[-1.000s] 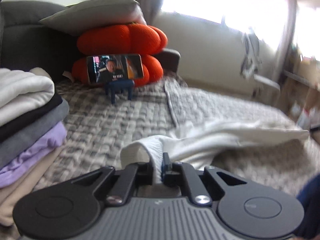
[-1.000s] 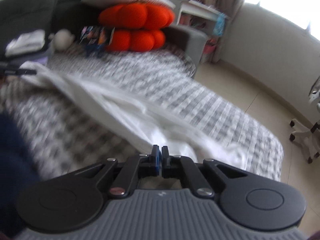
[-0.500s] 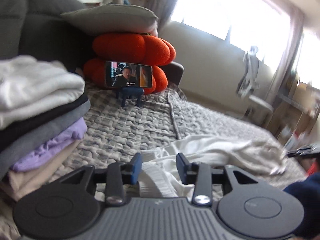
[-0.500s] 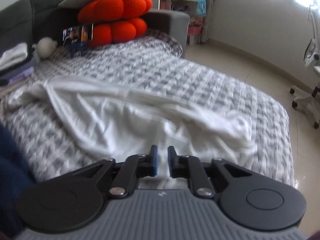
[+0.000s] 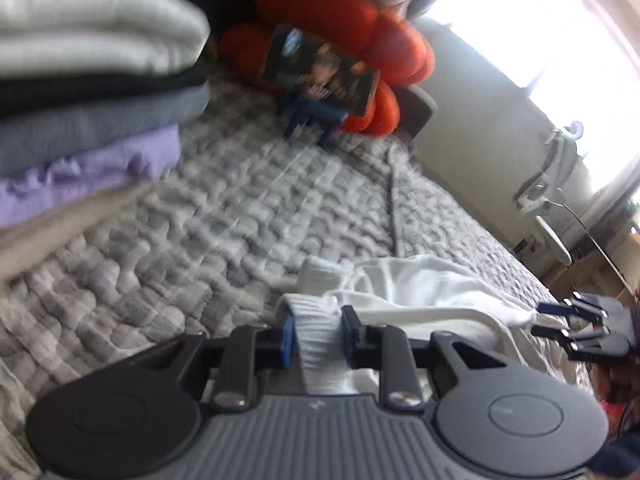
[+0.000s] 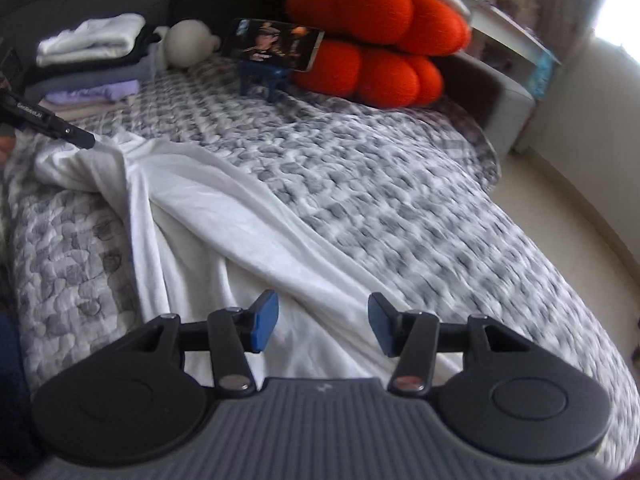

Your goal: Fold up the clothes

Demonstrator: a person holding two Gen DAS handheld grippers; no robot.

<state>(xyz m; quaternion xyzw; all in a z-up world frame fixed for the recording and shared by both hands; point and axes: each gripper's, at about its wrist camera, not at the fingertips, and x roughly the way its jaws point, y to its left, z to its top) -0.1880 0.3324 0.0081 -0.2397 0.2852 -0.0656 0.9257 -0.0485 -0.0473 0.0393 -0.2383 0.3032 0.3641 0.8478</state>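
Our left tongs [image 5: 316,336] sit with a ribbed white band of the white garment [image 6: 208,216] between their two blue pads; the pads look parted around it rather than pinched flat, so we judge them open, or barely closing. Our right tongs [image 6: 323,328] stand wide apart above the other end of the same garment, gripping nothing. The garment lies stretched and rumpled across the grey quilt [image 6: 400,200], running from one pair of tongs to the other, not yet a tidy rectangle. Beyond our left tongs and to their left rises a stack of folded clothes [image 5: 88,92].

What could go wrong, as we judge it:
- The ribbed band is thick and springy; if our left tongs lift before they close fully, it can slide out and the end drops back in a heap.
- Our right tongs hover over several overlapping ridges of cloth. Closing there may catch only the top layer, or two layers at once, and the fold comes out skewed.
- The quilt is bumpy, so dragging the thin fabric over it could bunch it further.
- The left view is motion-blurred, so our read of that grip is uncertain.
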